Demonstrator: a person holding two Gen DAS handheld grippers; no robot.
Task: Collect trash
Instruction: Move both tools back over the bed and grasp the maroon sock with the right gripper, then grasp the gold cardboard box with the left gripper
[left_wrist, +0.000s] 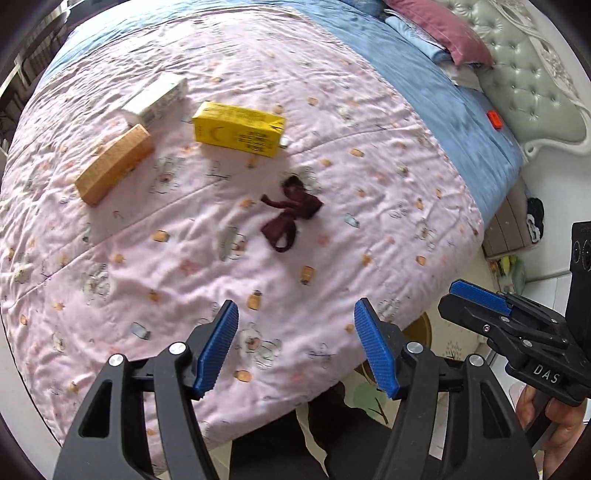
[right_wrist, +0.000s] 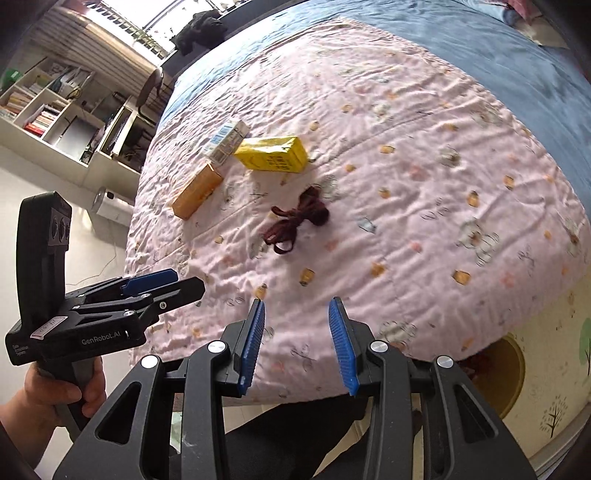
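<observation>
While both hang over the near edge of the bed, the left tool (left_wrist: 295, 347) and right tool (right_wrist: 297, 341) hold their ribbed blue pads wide apart, empty. Beyond, on the wrinkled pink quilt (left_wrist: 351, 147), lie a dark red knotted ribbon (left_wrist: 290, 212), then a yellow carton (left_wrist: 238, 129), an orange box (left_wrist: 114, 168) and a white box (left_wrist: 155, 98).

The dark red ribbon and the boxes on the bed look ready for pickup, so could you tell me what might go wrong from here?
1. The dark red ribbon lies flat and tangled on the soft pink quilt; the open left tool might pinch quilt fabric along with it.
2. The orange box and the white box sit close together, so gripping one may nudge the other.
3. The open right tool is close beside the left; they might collide.
</observation>
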